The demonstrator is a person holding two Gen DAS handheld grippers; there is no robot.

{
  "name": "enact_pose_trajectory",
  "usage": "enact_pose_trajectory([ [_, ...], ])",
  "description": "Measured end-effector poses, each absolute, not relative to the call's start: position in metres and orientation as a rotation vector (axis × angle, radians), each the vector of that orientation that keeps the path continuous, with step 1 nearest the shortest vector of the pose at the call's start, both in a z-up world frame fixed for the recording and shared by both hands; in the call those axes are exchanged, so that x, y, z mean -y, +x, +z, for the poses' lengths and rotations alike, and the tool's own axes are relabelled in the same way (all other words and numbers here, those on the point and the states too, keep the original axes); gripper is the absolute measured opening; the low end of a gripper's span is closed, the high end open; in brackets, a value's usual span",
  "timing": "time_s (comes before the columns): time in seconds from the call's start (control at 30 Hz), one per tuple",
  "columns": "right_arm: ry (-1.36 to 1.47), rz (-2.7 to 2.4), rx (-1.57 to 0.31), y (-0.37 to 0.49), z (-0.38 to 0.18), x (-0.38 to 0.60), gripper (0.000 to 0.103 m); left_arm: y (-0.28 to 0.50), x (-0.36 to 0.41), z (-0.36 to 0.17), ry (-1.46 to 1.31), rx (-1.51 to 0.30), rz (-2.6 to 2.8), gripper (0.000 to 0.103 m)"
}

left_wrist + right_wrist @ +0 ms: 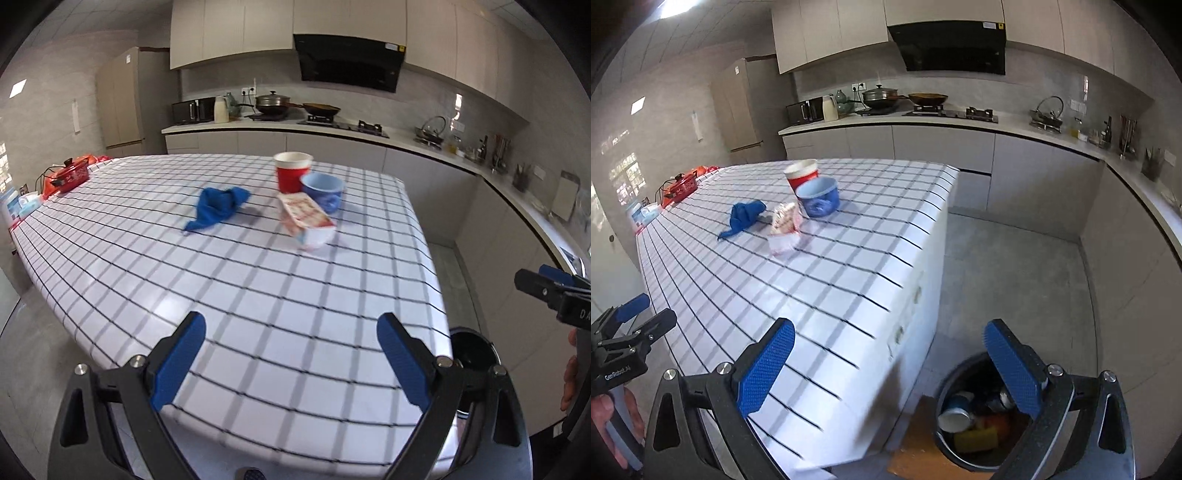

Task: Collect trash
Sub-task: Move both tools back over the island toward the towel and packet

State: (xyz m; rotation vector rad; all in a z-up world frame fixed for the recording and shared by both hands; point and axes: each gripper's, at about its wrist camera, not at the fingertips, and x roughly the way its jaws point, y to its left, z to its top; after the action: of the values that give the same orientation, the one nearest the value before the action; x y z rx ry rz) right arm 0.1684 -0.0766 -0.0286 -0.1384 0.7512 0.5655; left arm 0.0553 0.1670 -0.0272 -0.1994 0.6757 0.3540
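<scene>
On the checked table [258, 288] lie a white and red snack wrapper box [308, 221], a red paper cup [292, 171], a blue cup [323, 190] and a crumpled blue cloth [218, 206]. They also show in the right wrist view: wrapper [783, 229], red cup [801, 175], blue cup [818, 197], cloth [742, 218]. My left gripper [290, 354] is open and empty over the table's near edge. My right gripper [888, 362] is open and empty above the black trash bin [979, 413], which holds cups and wrappers.
A red pot [70, 175] and tissues stand at the table's far left corner. The bin [472, 350] sits on the floor by the table's right corner. Kitchen counters with stove and pans [280, 105] run along the back and right walls.
</scene>
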Motion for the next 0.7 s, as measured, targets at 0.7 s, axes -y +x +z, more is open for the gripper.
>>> enact_pose_trajectory([
  [0.7, -0.21, 0.642, -0.795, 0.222, -0.054, -0.129, 0.103, 0.117, -0.323, -0.061, -0.236, -0.741, 0.316, 0.095],
])
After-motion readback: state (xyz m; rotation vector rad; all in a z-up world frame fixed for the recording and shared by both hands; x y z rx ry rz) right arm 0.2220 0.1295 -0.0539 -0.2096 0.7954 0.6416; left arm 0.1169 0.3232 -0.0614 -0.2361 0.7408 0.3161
